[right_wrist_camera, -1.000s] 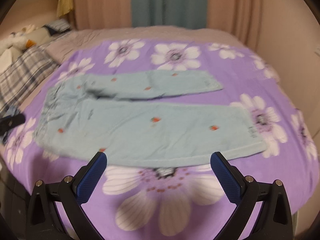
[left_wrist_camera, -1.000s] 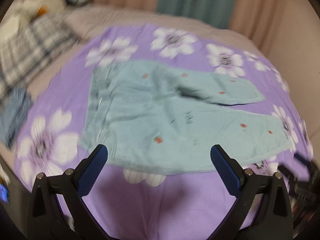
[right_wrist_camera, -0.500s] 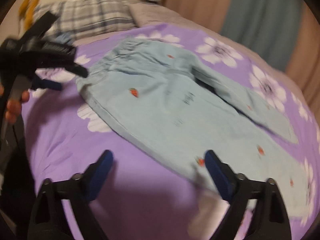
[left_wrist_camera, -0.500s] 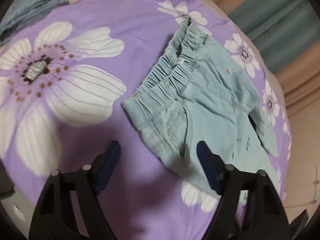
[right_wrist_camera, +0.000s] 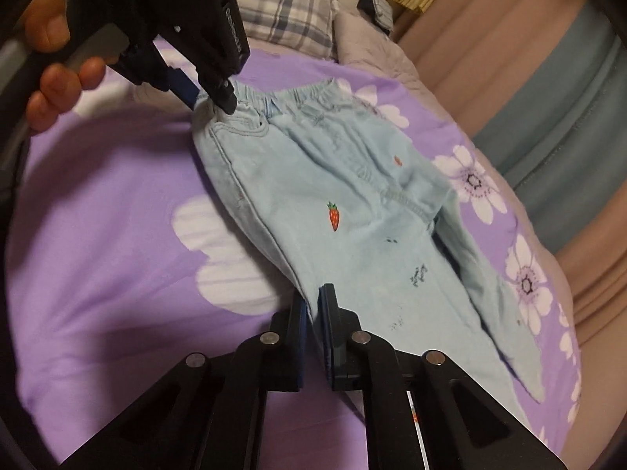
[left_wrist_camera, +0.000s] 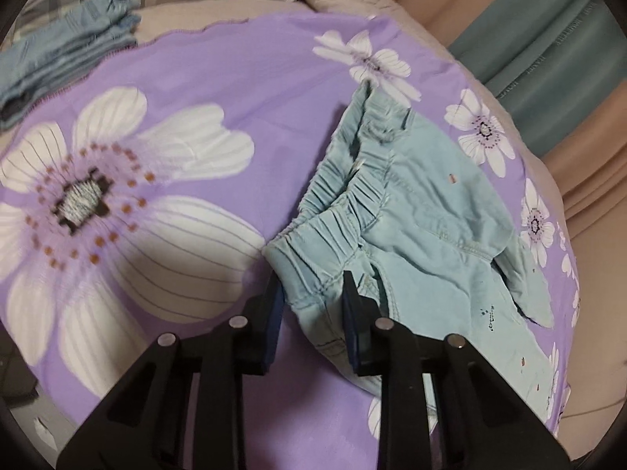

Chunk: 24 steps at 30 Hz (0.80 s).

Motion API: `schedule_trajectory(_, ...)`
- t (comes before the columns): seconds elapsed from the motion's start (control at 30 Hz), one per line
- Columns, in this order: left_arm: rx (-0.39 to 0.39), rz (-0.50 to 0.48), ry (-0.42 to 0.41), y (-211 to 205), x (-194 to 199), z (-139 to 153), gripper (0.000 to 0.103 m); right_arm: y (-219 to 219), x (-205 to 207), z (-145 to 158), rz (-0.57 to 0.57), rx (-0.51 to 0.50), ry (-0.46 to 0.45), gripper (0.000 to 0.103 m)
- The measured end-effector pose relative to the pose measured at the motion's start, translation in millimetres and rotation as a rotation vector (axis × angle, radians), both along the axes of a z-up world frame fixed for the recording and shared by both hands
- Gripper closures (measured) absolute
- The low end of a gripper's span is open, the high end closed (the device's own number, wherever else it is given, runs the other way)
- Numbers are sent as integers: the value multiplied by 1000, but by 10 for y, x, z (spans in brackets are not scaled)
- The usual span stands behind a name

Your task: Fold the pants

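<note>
Half a second ago both stood wide above the bed; now the left hand-held gripper (left_wrist_camera: 311, 301) has clamped the waistband corner of the pants (right_wrist_camera: 352, 211) and the right hand-held gripper (right_wrist_camera: 312, 305) has pinched the near leg's outer seam, readying the first lengthwise fold.

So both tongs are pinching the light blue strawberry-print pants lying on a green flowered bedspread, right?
Nearly: the flowered bedspread is purple, not green, as the right wrist view shows. The rest holds: the left tongs are pinching the gathered waistband of the light blue strawberry-print pants, and the right tongs are pinching the near side edge lower down.
</note>
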State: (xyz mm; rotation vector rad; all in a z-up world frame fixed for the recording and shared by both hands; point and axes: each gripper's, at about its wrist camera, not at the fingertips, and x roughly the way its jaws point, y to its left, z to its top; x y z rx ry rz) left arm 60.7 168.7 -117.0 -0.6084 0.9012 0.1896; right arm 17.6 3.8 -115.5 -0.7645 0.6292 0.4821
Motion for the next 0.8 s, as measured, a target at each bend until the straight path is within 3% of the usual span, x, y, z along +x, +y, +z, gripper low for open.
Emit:
schedule_trajectory(0.17,83,-29,104,8,-2,-117,72,131,-61,-47,30,-6,90,95)
schedule_trajectory(0.2,87,-33,112,11,-28,-121,67,133,-58,-81,22,-7,96,94)
schedule_trajectory(0.23,98,-44,103,18,-81,-100,64,124,-40,-93,20,1,122,90)
schedule_trajectory(0.3,157,-48,88,13,-177,-11,48,55,-21,1,18,44,163,81)
schedule_trajectory(0.37,227,-44,50,-3,-259,128,41,-51,-15,169,23,113,204,77)
schedule_trajectory(0.43,261,-64,-5,-69,-278,260,41,-203,30,340,13,216,242,74)
schedule_trajectory(0.53,276,-172,-66,-322,-165,330,41,-453,244,412,-75,339,302,70)
schedule_trajectory(0.67,306,-334,-36,-687,108,93,41,-586,487,87,-192,270,376,70)
schedule_trajectory(0.73,327,-409,77,-805,236,-179,43,-562,485,-49,-162,217,416,71)
schedule_trajectory(0.8,361,-438,80,-838,309,-219,43,-539,499,0,-100,201,412,71)
